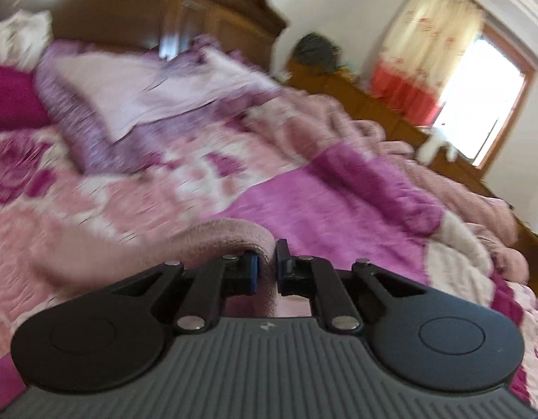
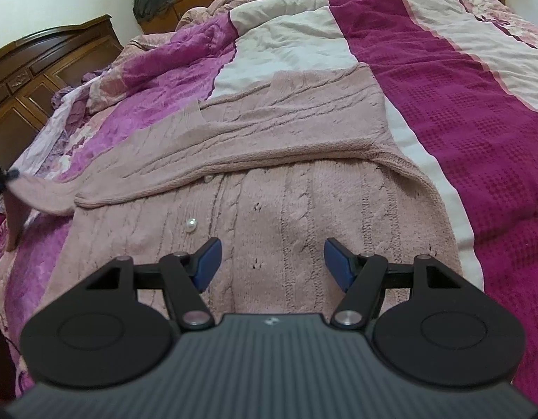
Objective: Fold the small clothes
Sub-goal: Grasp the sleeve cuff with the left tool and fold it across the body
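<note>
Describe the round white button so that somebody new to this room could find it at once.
Look at the bed with the magenta and white quilt. A dusty-pink cable-knit cardigan lies on it. The glossy round pearl-white button sits on its front, just beyond the right tool; nothing else there shines white.

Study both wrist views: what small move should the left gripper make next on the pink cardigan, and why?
Probably carry the pinched sleeve across onto the cardigan's body. The left gripper is shut on the pink cardigan, one sleeve already lies folded across it, and the right gripper hovers open above the knit, holding nothing.
</note>
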Available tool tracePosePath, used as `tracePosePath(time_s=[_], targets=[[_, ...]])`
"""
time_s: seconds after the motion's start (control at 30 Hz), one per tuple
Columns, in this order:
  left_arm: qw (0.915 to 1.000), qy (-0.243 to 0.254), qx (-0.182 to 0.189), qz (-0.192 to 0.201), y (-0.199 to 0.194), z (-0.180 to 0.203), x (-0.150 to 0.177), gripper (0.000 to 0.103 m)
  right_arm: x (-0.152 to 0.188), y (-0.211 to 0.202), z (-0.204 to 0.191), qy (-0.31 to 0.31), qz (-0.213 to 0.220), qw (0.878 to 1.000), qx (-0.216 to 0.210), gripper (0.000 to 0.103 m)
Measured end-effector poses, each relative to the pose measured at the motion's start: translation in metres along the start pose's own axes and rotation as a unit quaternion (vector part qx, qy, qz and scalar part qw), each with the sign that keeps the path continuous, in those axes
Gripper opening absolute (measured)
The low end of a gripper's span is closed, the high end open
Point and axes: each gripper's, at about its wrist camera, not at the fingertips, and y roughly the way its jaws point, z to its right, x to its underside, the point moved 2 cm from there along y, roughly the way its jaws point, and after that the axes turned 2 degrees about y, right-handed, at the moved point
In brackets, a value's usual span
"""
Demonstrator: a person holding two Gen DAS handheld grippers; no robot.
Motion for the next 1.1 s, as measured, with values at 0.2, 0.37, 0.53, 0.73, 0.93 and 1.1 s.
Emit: tracePosePath(time_s=[0.2, 0.37, 0.53, 0.73, 0.93, 1.1], targets=[[0.9979, 0.029, 0.057, 0.009, -0.018, 0.065, -0.005, 0.01, -0.001, -0.004, 0.005, 0.01, 0.008, 1.0, 0.001, 0.067], [0.9933, 0.063, 0.097, 0.004, -0.024, 0.121, 0.006, 0.01, -0.001, -0.008, 0.008, 0.019, 0.016, 1.0, 0.0, 0.067], [0.986, 0.114, 0.121, -0.012, -0.023, 0.177, 0.036, 0.01, -0.001, -0.008, 0.011, 0.026, 0.018, 0.999, -0.004, 0.067], [0.977, 0.137, 0.149, -0.067, -0.006, 0.224, 0.086, 0.01, 0.001, -0.008, 0.016, 0.034, 0.017, 0.999, -0.005, 0.067], [0.9652, 0.181, 0.147, -0.118, 0.021, 0.251, 0.144, 0.011, -0.001, -0.007, 0.025, 0.046, 0.019, 0.999, -0.002, 0.067], [0.9558, 0.2, 0.147, -0.157, 0.045, 0.253, 0.18, 0.011, 0.001, -0.004, 0.032, 0.055, 0.015, 0.998, 0.002, 0.067]])
